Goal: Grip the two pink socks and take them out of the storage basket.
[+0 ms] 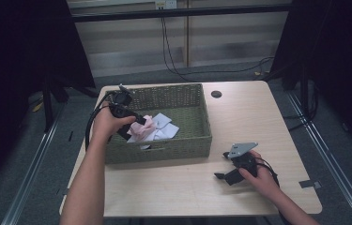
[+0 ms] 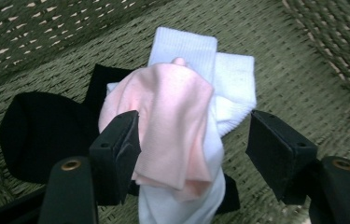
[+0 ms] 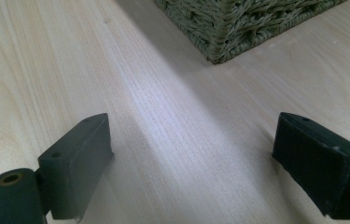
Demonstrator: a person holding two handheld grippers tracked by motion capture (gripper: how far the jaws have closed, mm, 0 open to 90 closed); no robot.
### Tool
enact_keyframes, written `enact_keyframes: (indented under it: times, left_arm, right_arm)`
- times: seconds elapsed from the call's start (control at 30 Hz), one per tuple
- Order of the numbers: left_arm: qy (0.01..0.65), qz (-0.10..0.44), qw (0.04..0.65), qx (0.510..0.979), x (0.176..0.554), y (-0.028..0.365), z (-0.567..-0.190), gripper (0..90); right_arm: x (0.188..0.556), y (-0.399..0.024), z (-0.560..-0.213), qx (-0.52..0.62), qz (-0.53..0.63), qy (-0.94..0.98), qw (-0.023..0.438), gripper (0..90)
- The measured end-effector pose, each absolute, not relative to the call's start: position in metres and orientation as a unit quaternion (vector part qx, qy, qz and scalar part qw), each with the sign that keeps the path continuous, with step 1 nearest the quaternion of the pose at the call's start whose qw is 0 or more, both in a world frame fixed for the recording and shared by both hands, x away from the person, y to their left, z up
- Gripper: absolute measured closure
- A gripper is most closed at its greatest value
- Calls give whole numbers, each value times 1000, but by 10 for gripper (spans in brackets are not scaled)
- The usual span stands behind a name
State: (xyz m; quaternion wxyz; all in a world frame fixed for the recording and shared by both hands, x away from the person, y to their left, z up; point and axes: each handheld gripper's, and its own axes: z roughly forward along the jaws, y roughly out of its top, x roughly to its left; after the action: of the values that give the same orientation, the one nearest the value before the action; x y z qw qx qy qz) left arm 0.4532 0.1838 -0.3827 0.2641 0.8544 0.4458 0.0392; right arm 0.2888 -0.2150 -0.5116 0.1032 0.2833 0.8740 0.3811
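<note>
A: What is seen, from the largest thing down?

B: A pale rectangular wooden surface [image 1: 258, 122] is seen, with a small round dark hole [image 1: 216, 94] near its far edge. On its left part a rectangular basket of woven olive-green fibre [image 1: 183, 143] is set.

A: And what is held in the basket?

B: A small heap of socks is seen on the basket floor, toward its left: a black sock [image 2: 37, 126] at the bottom, white ribbed socks [image 2: 231, 88] over it, and a pale pink sock [image 2: 172, 121] on top.

A: How is the left gripper [image 2: 193, 142] placed?

B: It is held over the heap inside the basket. Its jaws are spread apart with the pink sock between them; the left jaw is touching the sock, the right jaw stands clear, and nothing is clamped.

A: And the right gripper [image 3: 189, 158]?

B: It is held low over the bare surface, near the basket's front right corner. Its jaws are spread wide with nothing between them.
</note>
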Motion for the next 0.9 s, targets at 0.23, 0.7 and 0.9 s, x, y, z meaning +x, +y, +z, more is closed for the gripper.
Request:
enact_keyframes:
  times: [0.23,0.7,0.9]
  left_arm:
    - [451,40,246,857,463,189,-397,376]
    - [447,16,197,872,466,185,-407,829]
    - [451,5,195,871,463,187,-390,839]
  right_arm:
    - [289,-215,-512,283,381,874,103,108]
    - [289,-215,-512,283,381,874,103,108]
    - [289,-215,-512,283,381,874,102,108]
